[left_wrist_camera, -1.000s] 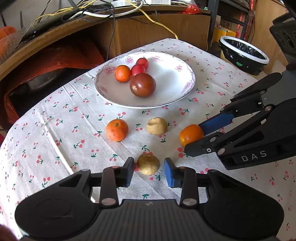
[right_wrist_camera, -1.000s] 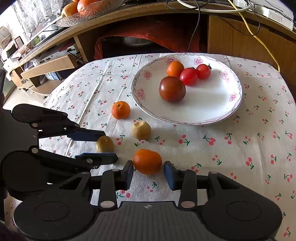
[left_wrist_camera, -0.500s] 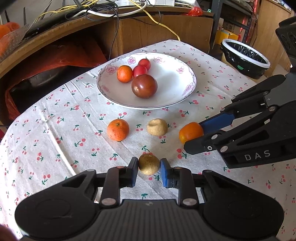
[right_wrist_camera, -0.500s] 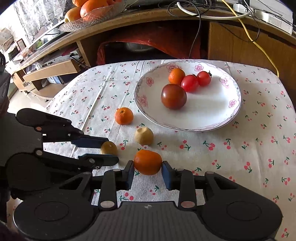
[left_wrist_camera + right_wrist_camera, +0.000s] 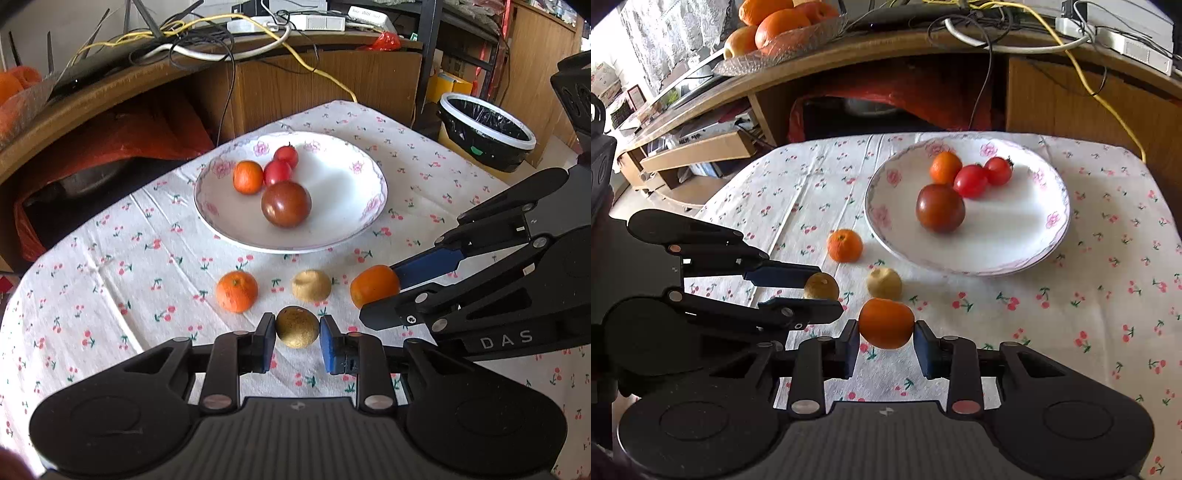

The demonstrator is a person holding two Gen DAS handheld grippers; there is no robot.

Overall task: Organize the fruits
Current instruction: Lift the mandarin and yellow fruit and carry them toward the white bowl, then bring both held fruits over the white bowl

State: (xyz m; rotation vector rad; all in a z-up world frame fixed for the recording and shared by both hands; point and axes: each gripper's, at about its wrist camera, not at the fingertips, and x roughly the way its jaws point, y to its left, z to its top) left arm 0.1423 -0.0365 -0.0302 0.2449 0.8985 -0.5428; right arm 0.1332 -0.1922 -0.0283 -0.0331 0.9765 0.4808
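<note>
While two fruits sit pinched between blue-padded fingers, the rest lie on a cherry-print tablecloth point(image 5: 110, 266) covering the counter. Clamped by the left tongs point(image 5: 297, 341), a brownish-yellow round fruit point(image 5: 297, 326) is held with both pads touching its sides; the right wrist view shows it point(image 5: 822, 286) between the same tongs point(image 5: 816, 291) from the side. Just to its right, the right tongs point(image 5: 886, 345) are closed on an orange fruit point(image 5: 885, 323), which the left wrist view shows point(image 5: 373, 290) at the tips of those tongs point(image 5: 384, 295). Whether either fruit is lifted clear of the cloth cannot be told. Near them on the cloth, and apart from both tongs, lie a pale dimpled fruit point(image 5: 311, 285) and a small orange tangerine point(image 5: 237, 291). Beyond these stands a white plate with a pink floral rim point(image 5: 369, 206), holding a large dark red tomato point(image 5: 286, 204), two small red tomatoes point(image 5: 277, 171) point(image 5: 286, 156) and a small orange fruit point(image 5: 248, 177), clustered toward its far left side. Behind the counter run a wooden cabinet point(image 5: 332, 85) draped with cables point(image 5: 229, 40), a bowl of oranges point(image 5: 775, 26) on a shelf, and a bin lined in black plastic point(image 5: 485, 131).
</note>
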